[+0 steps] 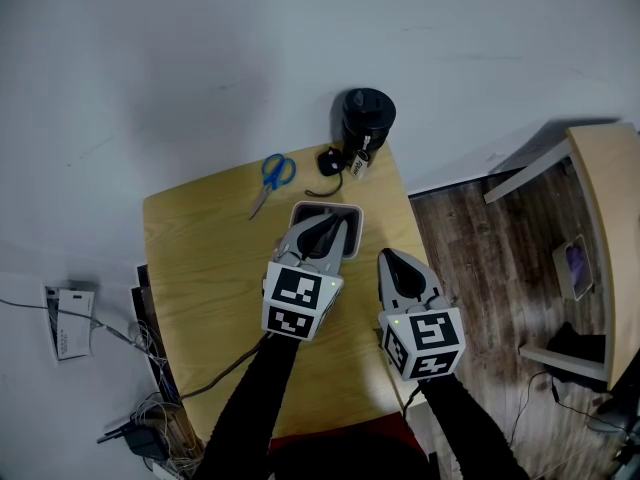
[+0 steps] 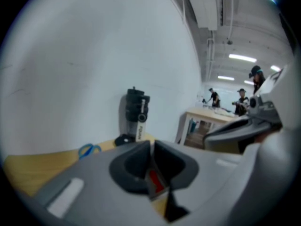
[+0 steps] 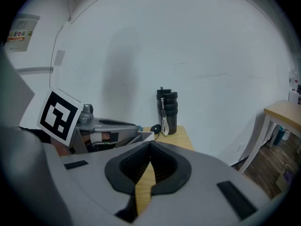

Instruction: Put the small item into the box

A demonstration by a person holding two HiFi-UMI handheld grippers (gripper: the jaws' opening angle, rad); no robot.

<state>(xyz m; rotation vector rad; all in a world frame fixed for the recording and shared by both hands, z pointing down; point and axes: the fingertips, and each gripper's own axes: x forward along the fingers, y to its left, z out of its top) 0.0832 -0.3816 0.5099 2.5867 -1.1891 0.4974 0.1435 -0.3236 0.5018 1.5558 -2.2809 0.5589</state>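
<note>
Small red item [image 2: 155,181], a thin flat sliver w/ a glossy face, sits pinched in the left gripper [image 1: 322,233], jaws closed on it w/ only the red edge showing between dark matte pads. In the head view the tips sit over the mouth of the white open-topped rectangular box [image 1: 340,206]; can't tell if they're inside the walls.

Risks, as I judge:
- Letting go too high or off-centre: light piece could hit the rim and bounce onto the pale wood-grain table [image 1: 200,258].
- Could cling to a pad.
- Nudging the box; it looks light.

Right gripper [image 1: 400,263], at 4 o'clock from the box, has ribbed pads closed on nothing. Blue-handled scissors [image 1: 272,176] lie at 10 o'clock, black cylindrical bottle [image 1: 367,118] at 1 o'clock.
</note>
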